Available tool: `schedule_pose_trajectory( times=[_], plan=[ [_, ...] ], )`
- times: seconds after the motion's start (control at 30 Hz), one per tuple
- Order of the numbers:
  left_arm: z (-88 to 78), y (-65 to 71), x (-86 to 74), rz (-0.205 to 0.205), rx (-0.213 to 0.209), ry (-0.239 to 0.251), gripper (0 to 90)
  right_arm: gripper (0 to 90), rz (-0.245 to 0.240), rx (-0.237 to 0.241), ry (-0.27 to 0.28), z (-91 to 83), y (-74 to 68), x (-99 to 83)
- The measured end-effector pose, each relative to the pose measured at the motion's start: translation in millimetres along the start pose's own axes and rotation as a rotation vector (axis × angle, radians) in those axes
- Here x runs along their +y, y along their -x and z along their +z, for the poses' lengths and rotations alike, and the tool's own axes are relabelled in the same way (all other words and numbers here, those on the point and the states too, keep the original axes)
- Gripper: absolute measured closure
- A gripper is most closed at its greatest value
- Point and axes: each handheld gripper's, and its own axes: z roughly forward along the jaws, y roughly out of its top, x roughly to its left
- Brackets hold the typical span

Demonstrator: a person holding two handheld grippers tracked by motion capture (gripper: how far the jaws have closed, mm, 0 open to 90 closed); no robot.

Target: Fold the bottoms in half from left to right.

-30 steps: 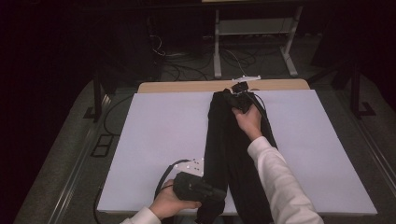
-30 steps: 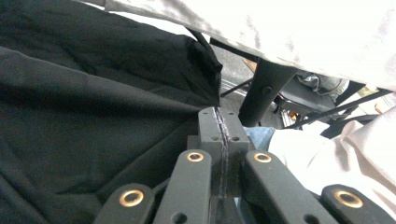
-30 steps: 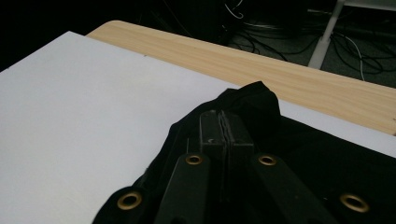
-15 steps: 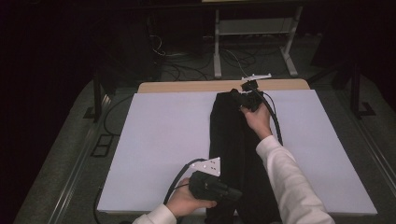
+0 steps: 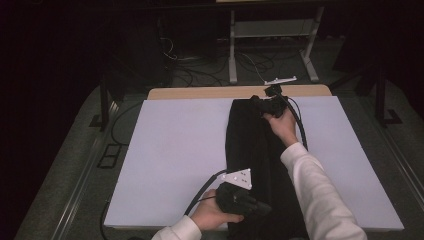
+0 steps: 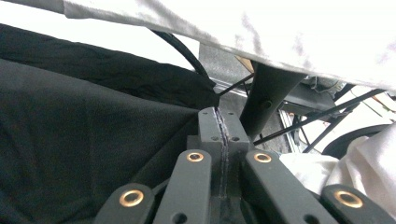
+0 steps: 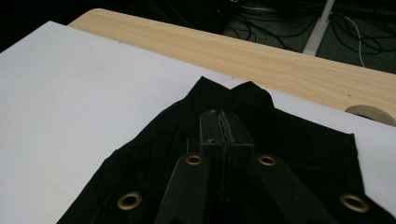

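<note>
On the white board (image 5: 175,150) lies a long black cloth garment (image 5: 250,145), folded lengthwise — left gripper (image 5: 257,207) pinches its near end, right gripper (image 5: 260,102) its far end; crosswise folding remains.

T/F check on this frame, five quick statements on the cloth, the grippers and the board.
1. The long black folded garment lies on a white board. True.
2. The right gripper is at the garment's far end. True.
3. The left gripper has its jaws wide open. False: they are shut, with black cloth pinched between them in the left gripper view.
4. The garment is spread flat across the whole board. False: it forms a narrow strip right of the middle.
5. A light wooden tabletop edge shows beyond the board. True.
</note>
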Motion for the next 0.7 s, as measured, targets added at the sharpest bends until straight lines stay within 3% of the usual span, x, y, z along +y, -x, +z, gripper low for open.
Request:
schedule_pose_trajectory(
  times=[0.3, 0.7],
  plan=[
    [25.2, -1.3, 12.6, 0.019, -0.015, -0.031, 89.1, 87.7, 0.006, -0.001, -0.012, -11.7, 21.9, 4.7],
    [50.8, -4.8, 29.8, 0.016, -0.013, -0.028, 89.1, 87.7, -0.011, -0.008, -0.035, -11.0, 41.4, -3.0]
  ],
)
